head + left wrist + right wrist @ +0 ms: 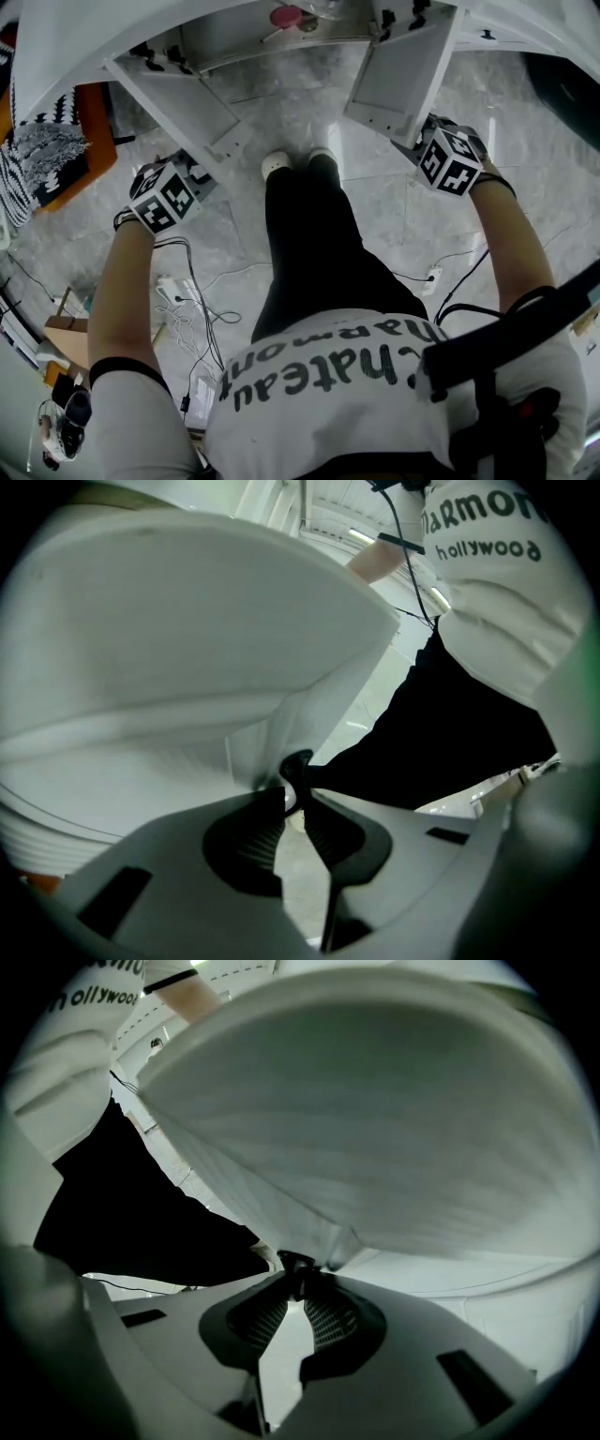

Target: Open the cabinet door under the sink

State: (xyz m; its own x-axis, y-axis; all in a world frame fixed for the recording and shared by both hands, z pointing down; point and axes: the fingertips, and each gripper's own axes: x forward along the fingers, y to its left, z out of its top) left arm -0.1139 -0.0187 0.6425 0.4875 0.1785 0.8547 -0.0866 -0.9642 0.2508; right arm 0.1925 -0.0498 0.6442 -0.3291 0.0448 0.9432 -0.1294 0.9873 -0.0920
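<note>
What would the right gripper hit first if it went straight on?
The dark handle of the right cabinet door: the right gripper has it pinched at its jaw tips. Right behind it looks to be the door itself, so no free way.

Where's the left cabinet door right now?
Upper left of the head view: the left cabinet door stands swung open, left of the person's shoes, its free edge's dark handle pinched by the left gripper.

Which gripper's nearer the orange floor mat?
Left. The left gripper grips the left white door, beside the orange floor mat; right gripper, past the person's legs, on the right door.
</note>
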